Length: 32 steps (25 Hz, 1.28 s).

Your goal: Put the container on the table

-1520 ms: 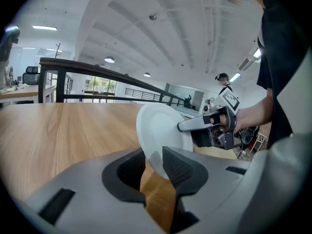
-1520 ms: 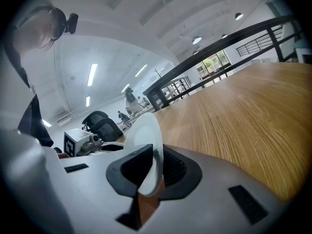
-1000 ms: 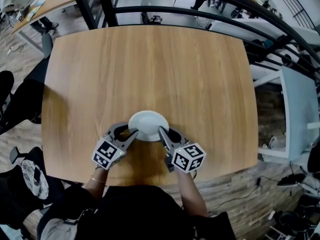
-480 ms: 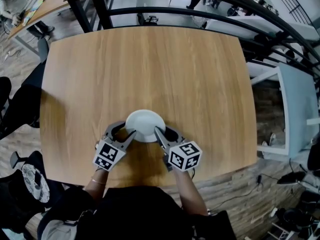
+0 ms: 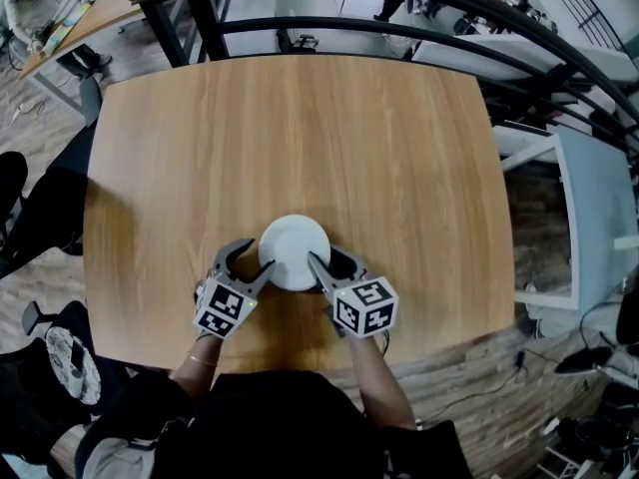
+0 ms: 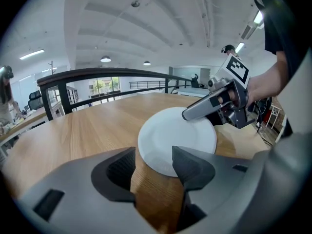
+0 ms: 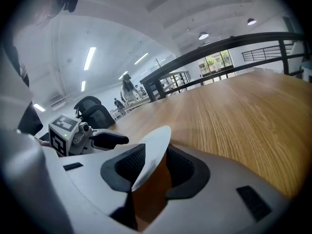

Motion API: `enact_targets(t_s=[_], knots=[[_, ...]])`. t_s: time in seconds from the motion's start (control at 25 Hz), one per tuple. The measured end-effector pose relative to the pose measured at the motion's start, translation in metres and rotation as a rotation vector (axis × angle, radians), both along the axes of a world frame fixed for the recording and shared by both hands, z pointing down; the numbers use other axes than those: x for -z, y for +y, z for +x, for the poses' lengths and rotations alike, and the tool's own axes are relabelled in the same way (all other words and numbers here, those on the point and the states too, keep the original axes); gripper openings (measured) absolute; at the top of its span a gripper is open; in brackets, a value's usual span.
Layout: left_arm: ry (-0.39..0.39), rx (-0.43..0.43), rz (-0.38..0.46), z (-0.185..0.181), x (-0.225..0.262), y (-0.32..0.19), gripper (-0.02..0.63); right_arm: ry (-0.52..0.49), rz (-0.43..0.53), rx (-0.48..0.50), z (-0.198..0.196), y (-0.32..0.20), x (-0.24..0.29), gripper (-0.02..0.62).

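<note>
Large light-wood tabletop [image 5: 300,138] with a shallow round white container [image 5: 294,249] sitting on it near the person's edge, between both grippers. Left gripper [image 6: 153,164] is open, its jaws just been opening, rim between the pads, not pressed. Right gripper [image 7: 152,160] is the same: jaws just been opening, rim between them, unclamped.

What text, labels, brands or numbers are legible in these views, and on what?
No readable words, brands or numbers in any view.
Marker cubes on the left gripper and right gripper: black-and-white square patterns only, no letters or digits.
White container: blank.
Table: bare wood grain, no print.
Background room: any signs there are too small and blurred to read.
</note>
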State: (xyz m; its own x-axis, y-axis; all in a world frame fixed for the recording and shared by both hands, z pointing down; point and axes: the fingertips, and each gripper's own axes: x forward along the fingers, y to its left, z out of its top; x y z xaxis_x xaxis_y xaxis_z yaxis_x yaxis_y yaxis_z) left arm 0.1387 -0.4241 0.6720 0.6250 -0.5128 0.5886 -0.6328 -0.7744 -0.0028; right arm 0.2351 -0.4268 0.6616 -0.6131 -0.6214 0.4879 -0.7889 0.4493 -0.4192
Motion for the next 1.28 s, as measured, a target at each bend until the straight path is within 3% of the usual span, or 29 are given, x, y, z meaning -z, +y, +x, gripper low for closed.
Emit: enact_targets(t_s=[0.28, 0.8, 0.92, 1.0, 1.28], knots=[[-0.006, 0.028, 0.017, -0.004, 0.003, -0.004, 0.224, 0.051, 0.010, -0.025, 0.010, -0.002, -0.002, 0.138], [0.146, 0.043, 0.078, -0.003, 0.051, 0.005, 0.222, 0.059, 0.093, -0.084, 0.016, 0.004, 0.033, 0.140], [0.216, 0.042, 0.092, -0.001, 0.067, 0.011, 0.215, 0.045, 0.139, -0.092, 0.011, 0.007, 0.050, 0.140], [0.263, 0.044, 0.101, 0.002, 0.078, 0.015, 0.187, 0.033, 0.165, -0.094, 0.009, 0.011, 0.060, 0.123], [0.308, 0.028, 0.154, 0.012, 0.111, 0.056, 0.109, -0.005, 0.236, -0.079, 0.008, 0.051, 0.094, 0.041]])
